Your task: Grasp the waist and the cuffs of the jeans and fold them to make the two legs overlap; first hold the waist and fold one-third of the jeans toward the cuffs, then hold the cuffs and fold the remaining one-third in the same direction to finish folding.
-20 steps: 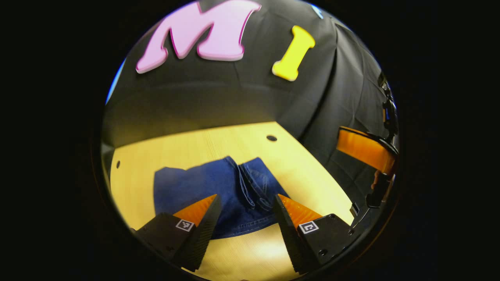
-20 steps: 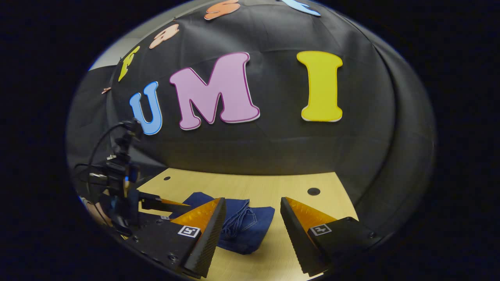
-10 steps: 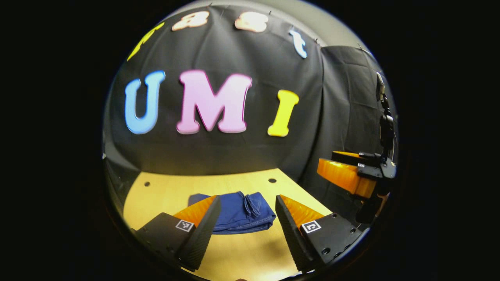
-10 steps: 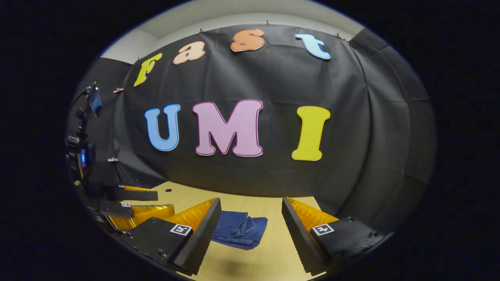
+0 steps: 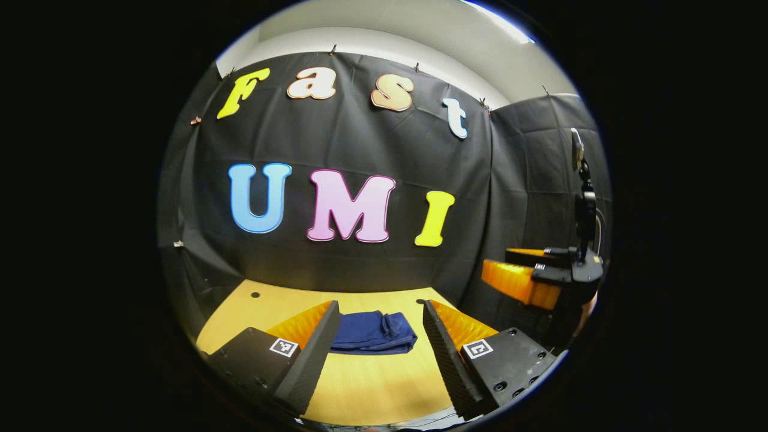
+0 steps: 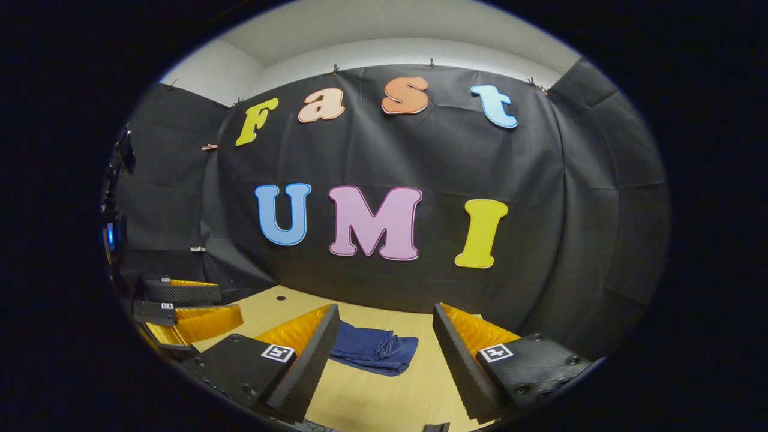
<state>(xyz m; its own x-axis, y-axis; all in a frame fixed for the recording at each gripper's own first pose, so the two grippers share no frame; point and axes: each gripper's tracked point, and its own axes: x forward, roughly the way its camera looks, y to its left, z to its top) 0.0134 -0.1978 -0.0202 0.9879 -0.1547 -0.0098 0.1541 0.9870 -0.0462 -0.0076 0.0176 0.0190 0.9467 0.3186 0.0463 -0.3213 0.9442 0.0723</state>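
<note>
Since jeans (image 5: 373, 332) lie folded on table (image 5: 372, 384), both grippers released: left gripper (image 5: 378, 342), right gripper (image 6: 384, 354). Denim soft, limp (rather heavy); grip thick folded edge.

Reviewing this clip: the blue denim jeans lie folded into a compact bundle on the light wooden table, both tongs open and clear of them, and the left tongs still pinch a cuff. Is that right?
Not quite. The left tongs pinch nothing: the left gripper view shows their jaws apart and empty. The rest holds: the folded blue denim jeans lie on the light wooden table, and the right tongs are also open and clear.
</note>
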